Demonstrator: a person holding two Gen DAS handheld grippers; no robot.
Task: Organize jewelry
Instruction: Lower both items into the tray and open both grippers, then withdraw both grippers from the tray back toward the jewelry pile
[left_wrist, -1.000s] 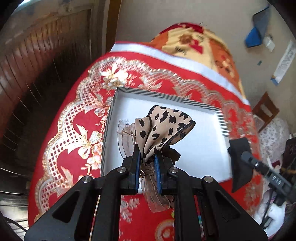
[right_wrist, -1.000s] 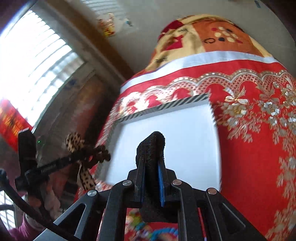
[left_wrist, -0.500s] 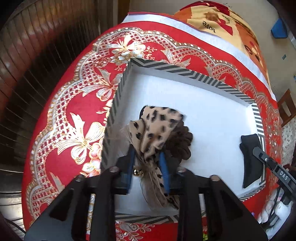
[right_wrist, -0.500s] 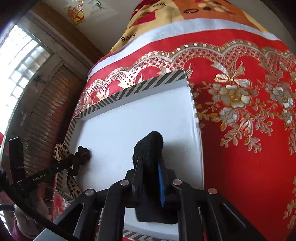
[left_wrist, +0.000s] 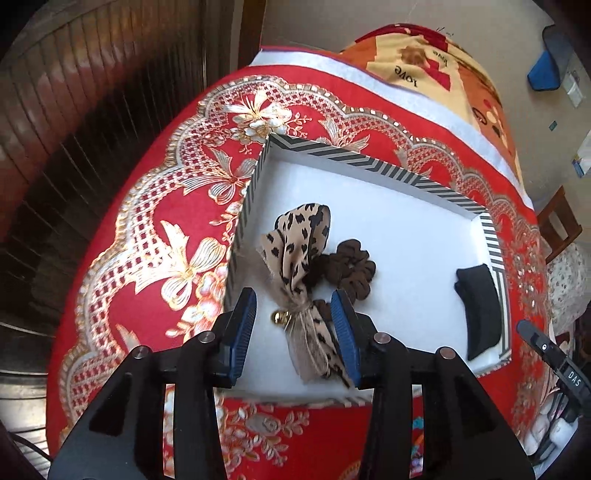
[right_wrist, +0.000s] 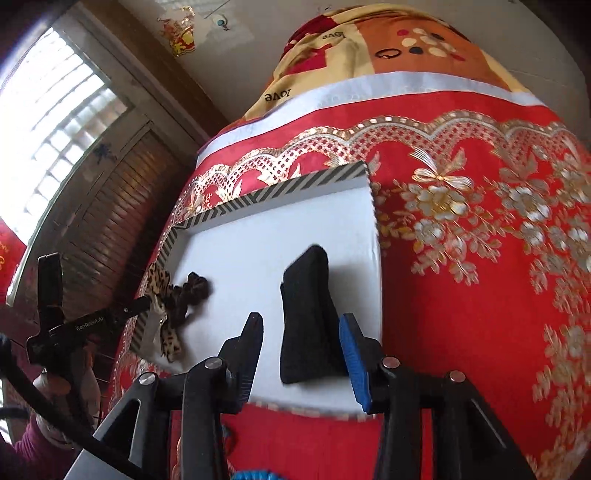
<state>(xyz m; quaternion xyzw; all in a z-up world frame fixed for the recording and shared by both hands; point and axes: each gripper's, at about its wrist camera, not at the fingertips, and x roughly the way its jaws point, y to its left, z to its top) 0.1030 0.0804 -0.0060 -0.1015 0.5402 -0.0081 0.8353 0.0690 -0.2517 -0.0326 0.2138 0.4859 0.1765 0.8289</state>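
Nearest to us, our left gripper (left_wrist: 293, 332) stands with its jaws spread apart, gripping nothing; the tail of the leopard-print bow (left_wrist: 299, 254) lies loose between the blue pads (left_wrist: 242, 334), and we cannot tell whether it brushes the right pad. A small gold bell (left_wrist: 277, 316) sits at the bow's knot. Our right gripper (right_wrist: 301, 350) is likewise spread wide and empty, with the black cloth piece (right_wrist: 308, 314) lying between its fingers on the white floor of the box. Just beyond the bow, a brown scrunchie (left_wrist: 349, 267) touches it. Both rest inside the striped-rim box (left_wrist: 369, 160), the bow near its left wall, the black piece by the right wall. Farther out, the box sits on a red and gold floral cloth (left_wrist: 166, 221).
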